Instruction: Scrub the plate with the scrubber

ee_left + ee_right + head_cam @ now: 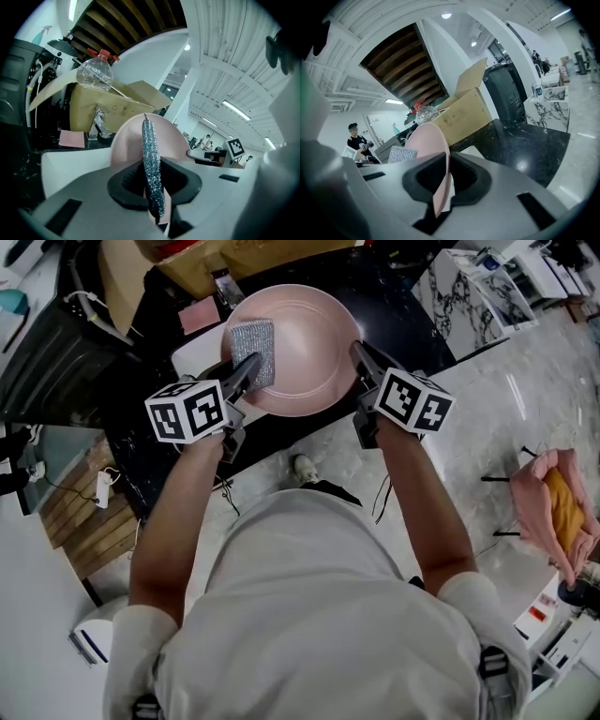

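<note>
The left claw is clamped on the lower end of the scrubber, a silver, glittering pad. In the left gripper view this pad stands edge-on between the two jaws, and its long axis runs straight away from the claw toward the top of the frame. The right claw is closed on the right rim of the pink plate. In the right gripper view the thin rim of the plate passes between the jaws, which grip it from both sides. In the head view the plate sits at the upper middle of the frame, held between the two arms above the edge of the black tabletop. The scrubber covers the upper left part of the inner face of the plate and seems to lie flat on it, though I cannot say for sure that it presses there. So the face to be scrubbed lies to the right of the left claw and a little further up, and the left hand is the one that works while the right hand only holds. Behind the plate stands a cardboard box with a clear plastic bottle on top of it.
</note>
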Motion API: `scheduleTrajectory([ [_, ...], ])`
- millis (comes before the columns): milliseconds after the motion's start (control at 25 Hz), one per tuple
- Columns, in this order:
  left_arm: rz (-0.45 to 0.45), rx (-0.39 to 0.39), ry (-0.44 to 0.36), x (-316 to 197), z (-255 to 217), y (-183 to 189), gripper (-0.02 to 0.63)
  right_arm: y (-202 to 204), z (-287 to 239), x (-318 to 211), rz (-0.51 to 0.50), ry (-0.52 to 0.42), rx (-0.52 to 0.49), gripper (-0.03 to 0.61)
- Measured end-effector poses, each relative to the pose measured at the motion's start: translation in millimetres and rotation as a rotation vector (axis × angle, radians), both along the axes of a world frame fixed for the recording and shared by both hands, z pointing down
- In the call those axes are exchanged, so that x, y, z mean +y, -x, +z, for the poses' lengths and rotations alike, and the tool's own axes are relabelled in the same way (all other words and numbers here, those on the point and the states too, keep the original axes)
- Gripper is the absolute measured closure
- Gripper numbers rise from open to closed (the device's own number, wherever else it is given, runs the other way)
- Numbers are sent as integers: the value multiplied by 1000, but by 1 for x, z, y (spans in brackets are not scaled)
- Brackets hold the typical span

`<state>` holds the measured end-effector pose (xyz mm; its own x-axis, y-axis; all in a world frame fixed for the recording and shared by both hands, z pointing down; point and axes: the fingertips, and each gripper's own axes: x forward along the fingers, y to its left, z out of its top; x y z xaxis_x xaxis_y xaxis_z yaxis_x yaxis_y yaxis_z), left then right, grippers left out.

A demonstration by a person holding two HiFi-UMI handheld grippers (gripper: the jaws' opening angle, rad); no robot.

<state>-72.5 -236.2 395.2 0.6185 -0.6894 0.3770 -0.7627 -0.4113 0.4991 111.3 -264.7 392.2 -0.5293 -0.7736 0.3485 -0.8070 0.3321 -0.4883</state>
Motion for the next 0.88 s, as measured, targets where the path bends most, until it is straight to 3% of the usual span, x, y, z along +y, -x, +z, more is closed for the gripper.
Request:
scheduleTrajectory([
  [160,-40,-30,-18,-1,0,21,551,-7,1,-1,19,2,-3,549],
  [320,-37,-1,-36,2,-5,19,552,-9,2,-1,26,6,-3,549],
  [520,93,73,-70,14,-27,-38,552,-1,2,-1,22,8,-15,552],
  [680,177,81,-66,21,-28,-90,552,1,-1,-1,14,2,-23,552],
  [880,199,107,-35,19,-21,-108,552,9,0,-1,22,7,-31,552],
])
